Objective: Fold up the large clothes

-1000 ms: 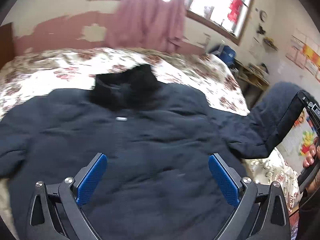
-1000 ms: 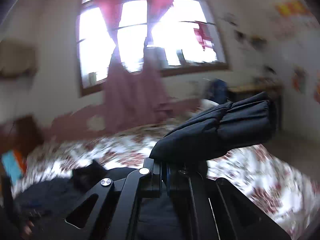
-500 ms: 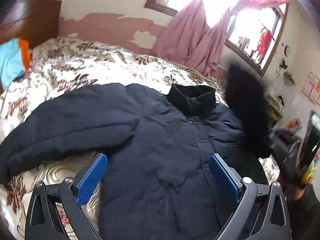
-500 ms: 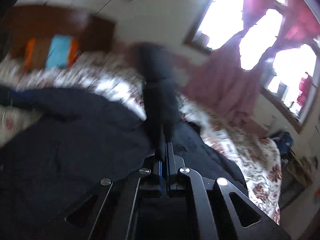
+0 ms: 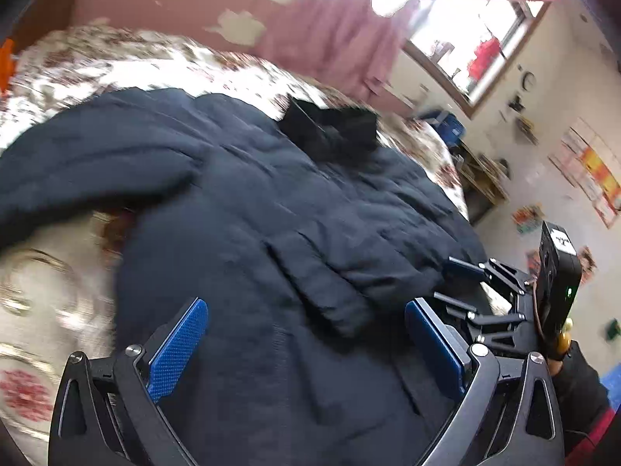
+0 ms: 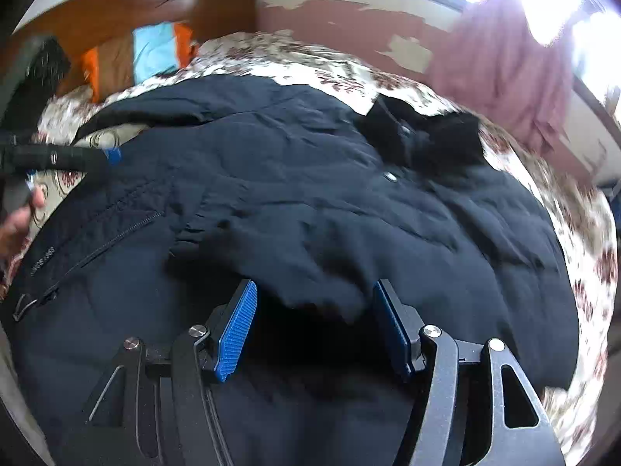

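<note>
A dark navy padded jacket point(image 5: 252, 233) lies front up on the bed, its black collar point(image 5: 333, 132) at the far end. One sleeve point(image 6: 310, 233) is folded across the chest, and its cuff point(image 5: 341, 310) rests on the jacket front. My right gripper point(image 6: 314, 287) hovers over that cuff with its jaws opening. The cuff end sits between the blue pads point(image 6: 236, 326), which do not press it. My left gripper point(image 5: 304, 310) stands open low over the jacket's lower front, holding nothing. The other sleeve point(image 5: 89, 163) stretches out to the left.
A floral bedspread point(image 6: 582, 233) covers the bed. At its head stand a wooden headboard point(image 6: 136, 4) and a folded orange and blue cloth point(image 6: 151, 54). A pink curtain point(image 5: 333, 31) hangs below the window. A cluttered desk point(image 5: 481, 178) stands beside the bed.
The right gripper swung the sleeve it held over the jacket, came down and parted its jaws. The sleeve now lies across the chest. The left gripper sank closer to the jacket, still open.
</note>
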`<state>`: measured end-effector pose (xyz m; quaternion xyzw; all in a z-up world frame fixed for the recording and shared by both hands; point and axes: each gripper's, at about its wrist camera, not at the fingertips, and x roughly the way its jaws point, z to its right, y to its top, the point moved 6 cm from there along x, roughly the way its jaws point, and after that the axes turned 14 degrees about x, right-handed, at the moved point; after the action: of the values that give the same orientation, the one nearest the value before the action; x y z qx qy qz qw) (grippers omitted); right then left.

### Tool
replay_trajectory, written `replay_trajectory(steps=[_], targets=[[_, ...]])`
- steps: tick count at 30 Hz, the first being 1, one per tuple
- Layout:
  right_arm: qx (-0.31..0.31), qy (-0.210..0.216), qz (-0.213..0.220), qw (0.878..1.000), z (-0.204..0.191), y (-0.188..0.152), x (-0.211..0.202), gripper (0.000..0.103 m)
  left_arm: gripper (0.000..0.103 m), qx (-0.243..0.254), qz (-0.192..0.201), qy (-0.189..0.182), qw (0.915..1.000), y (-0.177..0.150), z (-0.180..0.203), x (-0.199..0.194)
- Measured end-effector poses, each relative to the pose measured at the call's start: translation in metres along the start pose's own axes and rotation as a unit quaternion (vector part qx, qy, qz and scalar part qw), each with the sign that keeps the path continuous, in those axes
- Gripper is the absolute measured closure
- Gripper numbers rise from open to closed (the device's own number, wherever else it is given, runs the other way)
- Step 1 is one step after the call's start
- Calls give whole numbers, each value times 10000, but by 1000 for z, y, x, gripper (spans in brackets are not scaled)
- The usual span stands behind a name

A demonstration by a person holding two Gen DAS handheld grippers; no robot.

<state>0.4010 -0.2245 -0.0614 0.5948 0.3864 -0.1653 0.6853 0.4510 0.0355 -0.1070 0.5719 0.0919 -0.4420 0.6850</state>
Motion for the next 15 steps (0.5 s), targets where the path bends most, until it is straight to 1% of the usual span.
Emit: replay_trajectory(steps=[2,4,6,7,9,10,12,14,15], targets=[[193,-70,67,9998,16,-18,-18,46,1,-170,-216,-288,9992,-5,13,19],[330,-190,139,9992,32,-43,-40,46,1,-461,-400,-568,9965,-10,24,34],[510,-260,160,9982,46,-65,-58,45,1,-827,-563,-814,9916,-17,32,49],[650,-240,146,9975,52,-77,-68,45,1,-1027,-602,-910,9887,-20,35,57],[877,-219,128,9958,70,-93,-74,45,1,-1402,-605,-1069,9825,-23,40,70],[988,-217,133,9948,76,-104,-78,45,1,-1543,-593,-1095,9802,-23,43,74],[1110,-222,121,9935,88,-111,-78,45,2,-1806,-539,-936,9776,-23,42,84],[1271,-201,94,9916,99,-120,-73,44,2,-2123,-491,-936,9715,-23,43,95],[1344,-173,75,9907,100,-125,-72,44,5,-2238,-501,-795,9701,-24,43,100]])
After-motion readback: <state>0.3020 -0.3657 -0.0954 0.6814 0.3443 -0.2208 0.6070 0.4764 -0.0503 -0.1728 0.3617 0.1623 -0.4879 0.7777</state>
